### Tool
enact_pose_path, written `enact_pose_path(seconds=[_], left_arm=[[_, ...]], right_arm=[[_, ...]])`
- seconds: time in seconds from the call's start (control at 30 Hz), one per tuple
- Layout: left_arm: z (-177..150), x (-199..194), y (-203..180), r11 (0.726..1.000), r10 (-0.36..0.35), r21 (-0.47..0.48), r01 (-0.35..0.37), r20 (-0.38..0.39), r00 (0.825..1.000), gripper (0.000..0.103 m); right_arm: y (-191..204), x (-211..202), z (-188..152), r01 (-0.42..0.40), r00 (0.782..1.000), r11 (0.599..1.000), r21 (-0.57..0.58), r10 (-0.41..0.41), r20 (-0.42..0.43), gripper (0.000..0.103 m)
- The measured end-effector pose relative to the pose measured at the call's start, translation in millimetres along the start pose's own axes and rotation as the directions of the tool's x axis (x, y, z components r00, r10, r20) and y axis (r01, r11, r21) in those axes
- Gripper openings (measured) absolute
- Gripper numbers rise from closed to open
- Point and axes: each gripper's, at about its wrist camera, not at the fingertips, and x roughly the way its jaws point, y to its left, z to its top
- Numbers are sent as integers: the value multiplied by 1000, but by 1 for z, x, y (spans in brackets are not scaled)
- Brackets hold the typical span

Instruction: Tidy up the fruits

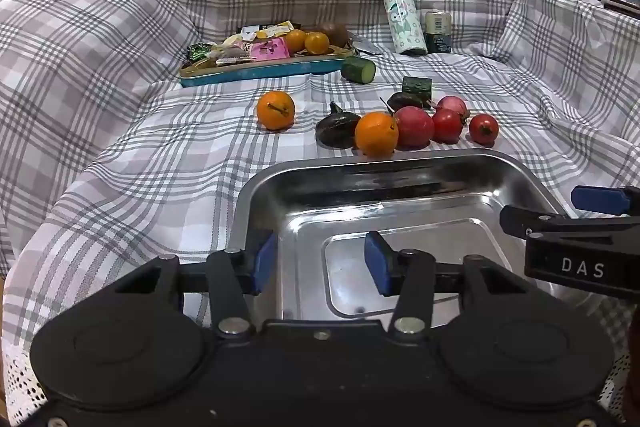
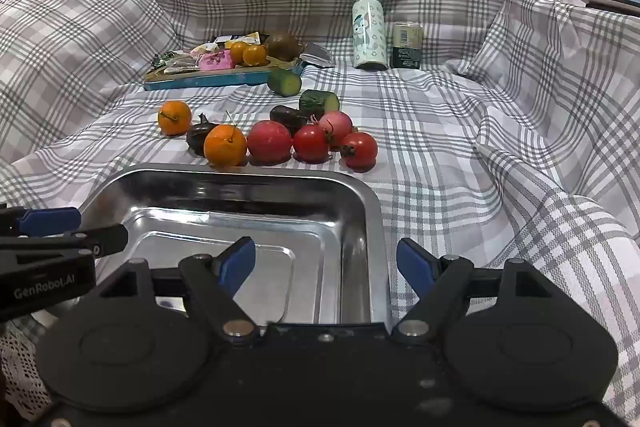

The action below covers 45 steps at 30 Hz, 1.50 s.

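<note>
Both claws hang low over the near end of a steel tray (image 1: 400,183) that sits on a checked cloth (image 1: 120,147). The left gripper (image 1: 320,261) has its blue pads spread apart with nothing between them; its left pad stands over the tray's left rim, the right one over the tray floor. The right gripper (image 2: 326,261) is spread wider, released and holding nothing, straddling the tray's right wall so that one pad is over the tray and the other over the cloth.

The fruit lies just beyond the far rim of the tray. An orange (image 1: 376,133) sits nearest the rim, with a dark avocado (image 1: 336,129) touching it on the left and a large red fruit (image 1: 413,127) on the right. Two tomatoes (image 1: 447,125) (image 1: 483,129) follow to the right, with a pink fruit (image 1: 452,104) and a second dark one (image 1: 404,101) behind them. Another orange (image 1: 275,110) rests alone, further left.

Two cucumber pieces (image 1: 359,69) (image 1: 417,87) lie further back. Beyond them a blue tray (image 1: 256,71) carries snack packets, two small oranges (image 1: 306,41) and a brown fruit (image 1: 335,33). To the far right a patterned bottle (image 1: 402,19) stands beside a small can (image 1: 438,31)
</note>
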Motion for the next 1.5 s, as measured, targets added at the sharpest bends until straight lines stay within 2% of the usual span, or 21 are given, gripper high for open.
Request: enact_pose_path(seconds=[1.5], left_arm=[[1, 0, 0, 1000, -1, 0, 1, -3, 1000, 55]], right_arm=[[1, -1, 0, 3, 1000, 1000, -7, -2, 4, 82]])
